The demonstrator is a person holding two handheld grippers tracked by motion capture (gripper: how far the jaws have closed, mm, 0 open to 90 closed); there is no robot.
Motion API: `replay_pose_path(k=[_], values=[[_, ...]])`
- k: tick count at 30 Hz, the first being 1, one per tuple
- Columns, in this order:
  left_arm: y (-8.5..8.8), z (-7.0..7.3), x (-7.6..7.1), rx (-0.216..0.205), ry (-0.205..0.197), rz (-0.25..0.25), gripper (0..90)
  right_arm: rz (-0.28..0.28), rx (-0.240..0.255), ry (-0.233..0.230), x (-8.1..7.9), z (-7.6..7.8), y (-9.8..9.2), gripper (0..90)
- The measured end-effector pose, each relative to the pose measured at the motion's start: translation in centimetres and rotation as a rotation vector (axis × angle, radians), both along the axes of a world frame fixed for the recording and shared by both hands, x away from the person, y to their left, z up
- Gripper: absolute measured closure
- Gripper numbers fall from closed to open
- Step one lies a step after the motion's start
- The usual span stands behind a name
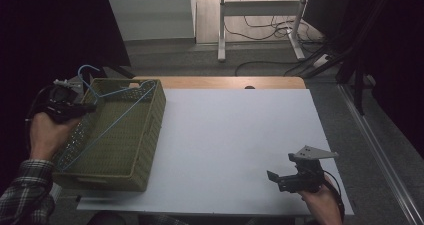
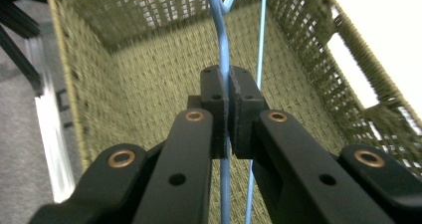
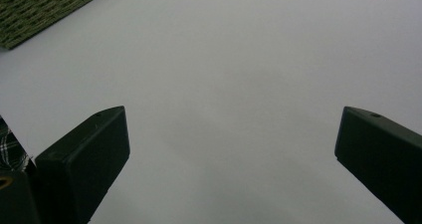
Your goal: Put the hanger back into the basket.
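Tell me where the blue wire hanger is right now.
In the high view the blue wire hanger lies slanted in the green woven basket at the table's left, its hook over the far-left corner, clamped by the left tongs.

The right claw (image 3: 231, 159) stood with its two black jaws wide apart above the bare white surface (image 3: 239, 59), nothing between them. A woven green basket (image 3: 40, 7) (perhaps just its wall) showed at the upper left corner.

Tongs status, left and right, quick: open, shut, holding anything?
Left tongs: shut on the blue wire hanger, over the green woven basket.
Right tongs: open, holding nothing, above the white table.
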State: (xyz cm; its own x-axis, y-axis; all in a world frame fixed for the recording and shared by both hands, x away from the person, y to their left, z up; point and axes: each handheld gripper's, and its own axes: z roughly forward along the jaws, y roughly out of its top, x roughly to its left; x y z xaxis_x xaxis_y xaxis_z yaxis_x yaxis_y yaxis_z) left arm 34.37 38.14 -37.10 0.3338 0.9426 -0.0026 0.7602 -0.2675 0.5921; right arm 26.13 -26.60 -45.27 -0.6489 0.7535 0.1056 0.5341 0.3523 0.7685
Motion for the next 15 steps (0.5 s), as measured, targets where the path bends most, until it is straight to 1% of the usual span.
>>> replay_pose_path(k=[2, 4, 5, 6, 7, 8, 9, 10, 14, 15], values=[[0.1, -1.1, 0.3, -0.008, 0.015, 0.004, 87.8, 0.002, -0.002, 0.000, 0.0, -0.1, 0.0, 0.4], [0.0, -2.1, 0.5, -0.007, 0.021, 0.011, 87.8, 0.003, -0.006, 0.003, 0.0, -0.2, 0.1, 0.3], [0.0, -3.2, 0.8, -0.014, 0.033, 0.018, 87.7, 0.004, -0.010, 0.004, 0.0, -0.3, 0.1, 0.3], [0.0, -3.2, 0.8, -0.014, 0.033, 0.018, 87.7, 0.004, -0.010, 0.004, 0.0, -0.3, 0.1, 0.3], [0.0, -4.3, 1.0, -0.017, 0.043, 0.024, 87.7, 0.004, -0.012, 0.004, 0.0, -0.4, 0.1, 0.3], [0.0, -4.3, 1.0, -0.017, 0.043, 0.024, 87.7, 0.004, -0.012, 0.004, 0.0, -0.4, 0.1, 0.3], [0.0, -5.3, 1.2, -0.023, 0.053, 0.029, 87.7, 0.006, -0.014, 0.001, 0.0, -0.5, 0.1, 0.2], [0.0, -5.3, 1.2, -0.023, 0.053, 0.029, 87.7, 0.006, -0.014, 0.001, 0.0, -0.5, 0.1, 0.2], [-0.1, -7.1, 1.4, -0.013, 0.078, 0.045, 87.6, 0.009, -0.016, -0.018, 0.0, -0.5, 0.0, 0.1], [-0.1, -7.9, 1.5, -0.016, 0.093, 0.057, 87.4, 0.007, -0.022, -0.022, 0.1, -0.6, 0.0, 0.1]])
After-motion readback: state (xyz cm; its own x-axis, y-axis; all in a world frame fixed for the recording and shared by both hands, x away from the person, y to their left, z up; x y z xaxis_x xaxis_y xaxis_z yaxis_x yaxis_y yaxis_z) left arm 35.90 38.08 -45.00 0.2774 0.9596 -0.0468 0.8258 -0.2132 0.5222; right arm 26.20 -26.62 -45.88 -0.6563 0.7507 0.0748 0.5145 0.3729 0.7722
